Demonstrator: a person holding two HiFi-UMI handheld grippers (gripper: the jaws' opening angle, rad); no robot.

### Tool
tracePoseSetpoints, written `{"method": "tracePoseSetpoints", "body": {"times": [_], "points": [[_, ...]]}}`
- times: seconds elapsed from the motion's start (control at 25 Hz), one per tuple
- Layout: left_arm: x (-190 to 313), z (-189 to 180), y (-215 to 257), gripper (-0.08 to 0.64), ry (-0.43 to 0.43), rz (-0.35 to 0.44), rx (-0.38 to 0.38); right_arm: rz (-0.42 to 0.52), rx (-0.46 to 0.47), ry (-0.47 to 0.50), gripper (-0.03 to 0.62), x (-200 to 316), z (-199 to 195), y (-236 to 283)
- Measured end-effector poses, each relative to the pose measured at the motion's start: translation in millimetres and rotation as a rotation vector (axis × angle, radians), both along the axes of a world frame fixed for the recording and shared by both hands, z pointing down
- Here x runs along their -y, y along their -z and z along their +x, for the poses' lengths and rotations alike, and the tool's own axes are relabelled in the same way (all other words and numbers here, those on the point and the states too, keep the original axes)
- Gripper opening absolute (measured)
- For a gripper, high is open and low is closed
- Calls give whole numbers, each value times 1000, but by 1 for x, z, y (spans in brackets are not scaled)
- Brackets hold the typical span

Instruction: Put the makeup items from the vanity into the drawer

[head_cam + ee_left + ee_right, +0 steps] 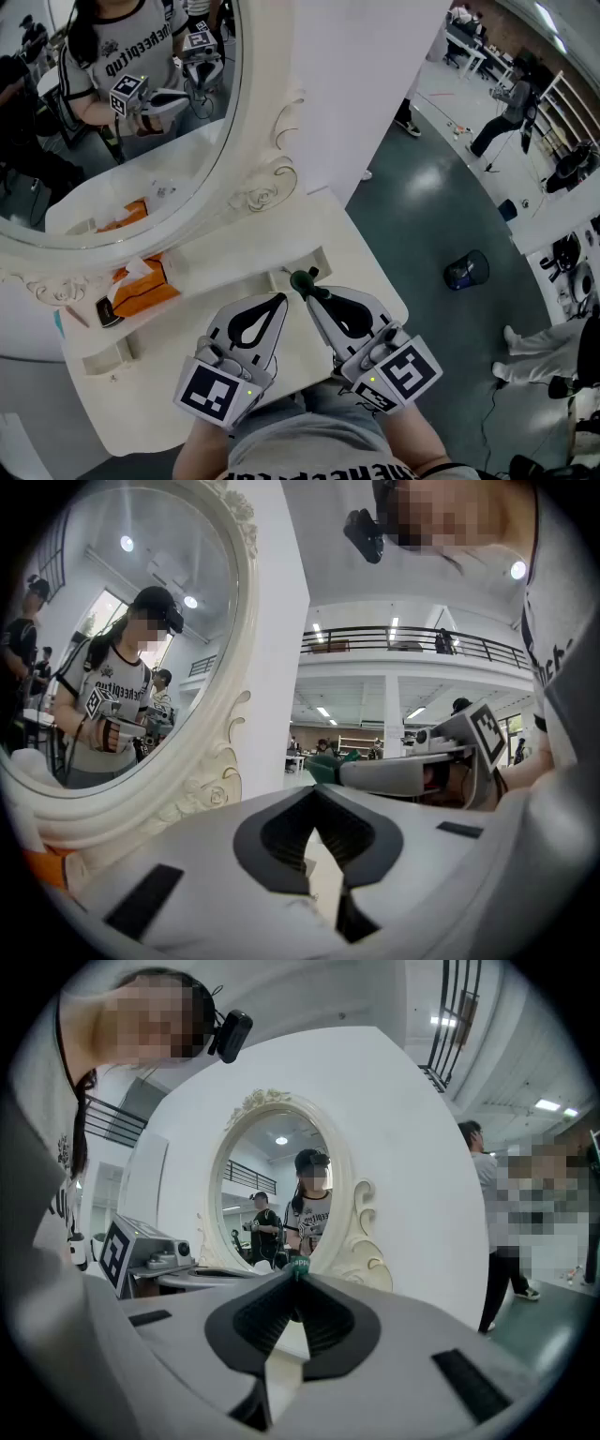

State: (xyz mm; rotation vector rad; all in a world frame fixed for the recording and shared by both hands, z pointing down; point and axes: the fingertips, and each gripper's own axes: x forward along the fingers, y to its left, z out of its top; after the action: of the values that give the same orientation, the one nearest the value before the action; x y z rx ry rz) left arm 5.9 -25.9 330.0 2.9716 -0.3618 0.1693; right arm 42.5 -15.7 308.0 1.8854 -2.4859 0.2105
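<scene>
Green item (small) in right tool

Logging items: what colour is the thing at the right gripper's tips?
Item: dark green, clearest in the head view.

Off to the right the grey-green floor has a small blue bin sitting on it, out on its own. Far right, someone in dark clothes is standing, and a person in white trousers is at the near right edge. There's a plain white wall panel at the back. On the left is an orange tissue pack with white paper poking out, and there's an upper-level railing way off in the distance
</scene>
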Motion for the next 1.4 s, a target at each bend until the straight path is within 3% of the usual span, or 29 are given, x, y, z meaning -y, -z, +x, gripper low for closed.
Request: {"method": "tracePoseSetpoints", "body": {"times": [0.84, 1.4], "points": [[-9, 12, 1, 18, 0, 1, 6, -3, -4, 2, 34, -6, 9, 0], [-3, 9, 2, 18, 85, 1, 10, -11, -6, 39, 35, 3, 22, 1]]}}
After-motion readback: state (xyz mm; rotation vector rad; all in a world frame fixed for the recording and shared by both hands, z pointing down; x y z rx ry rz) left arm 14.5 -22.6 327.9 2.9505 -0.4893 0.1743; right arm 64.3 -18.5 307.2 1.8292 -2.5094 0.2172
